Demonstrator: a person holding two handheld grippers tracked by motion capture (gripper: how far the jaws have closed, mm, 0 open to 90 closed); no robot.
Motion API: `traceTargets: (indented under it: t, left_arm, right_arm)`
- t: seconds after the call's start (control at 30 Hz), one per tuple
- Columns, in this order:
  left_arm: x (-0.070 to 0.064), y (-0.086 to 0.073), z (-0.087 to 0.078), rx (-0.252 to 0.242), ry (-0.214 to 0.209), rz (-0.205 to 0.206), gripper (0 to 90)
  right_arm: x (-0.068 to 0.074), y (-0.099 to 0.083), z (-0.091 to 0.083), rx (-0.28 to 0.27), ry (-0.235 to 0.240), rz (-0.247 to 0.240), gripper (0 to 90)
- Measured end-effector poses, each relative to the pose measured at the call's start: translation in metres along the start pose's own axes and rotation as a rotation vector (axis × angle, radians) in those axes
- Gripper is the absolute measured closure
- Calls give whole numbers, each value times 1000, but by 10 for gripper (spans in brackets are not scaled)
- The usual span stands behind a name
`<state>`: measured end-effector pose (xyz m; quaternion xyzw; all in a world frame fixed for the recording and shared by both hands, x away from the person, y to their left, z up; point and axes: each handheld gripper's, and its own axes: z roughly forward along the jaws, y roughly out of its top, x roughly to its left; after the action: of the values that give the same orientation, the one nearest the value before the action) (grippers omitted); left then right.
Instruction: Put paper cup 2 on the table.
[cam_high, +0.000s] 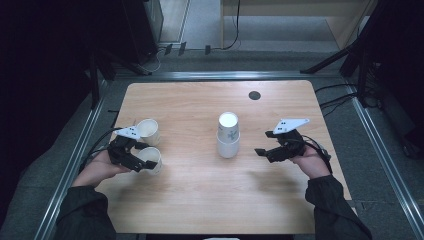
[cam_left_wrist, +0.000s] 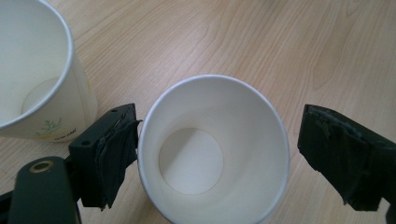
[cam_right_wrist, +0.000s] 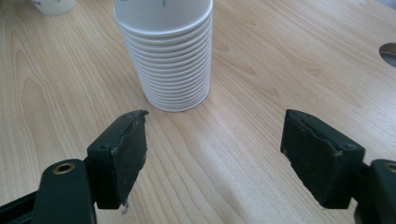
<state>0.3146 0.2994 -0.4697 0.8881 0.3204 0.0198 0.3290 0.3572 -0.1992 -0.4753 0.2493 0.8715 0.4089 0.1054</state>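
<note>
at the table's (cam_high: 200, 200) near left, the left gripper (cam_left_wrist: 219, 154) straddles an upright paper cup (cam_left_wrist: 212, 149), jaws wide, one pad touching the rim, the other apart. a second cup (cam_left_wrist: 32, 74) stands just beside. risk: uneven closing could tip or crush it. the right gripper (cam_right_wrist: 212, 154), jaws wide, faces the cup stack (cam_right_wrist: 166, 51).

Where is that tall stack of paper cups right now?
In the high view the stack of cups stands upside down mid-table, just left of the open right gripper, well apart from it.
</note>
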Motion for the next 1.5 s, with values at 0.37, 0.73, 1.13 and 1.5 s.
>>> traceTargets:
  t: [0.37, 0.73, 1.13, 1.5]
  left_arm:
    - [-3, 12, -19, -65, 9, -19, 127]
    - [-18, 39, -15, -88, 13, 16, 130]
    - [-33, 65, 10, -77, -28, 50, 130]
    - [-54, 89, 28, -124, -25, -21, 138]
  right_arm:
    - [1, 0, 0, 6, 1, -5, 230]
    - [4, -2, -2, 3, 2, -18, 229]
    - [7, -7, -5, -6, 4, -15, 229]
    - [10, -6, -2, 9, 14, -39, 229]
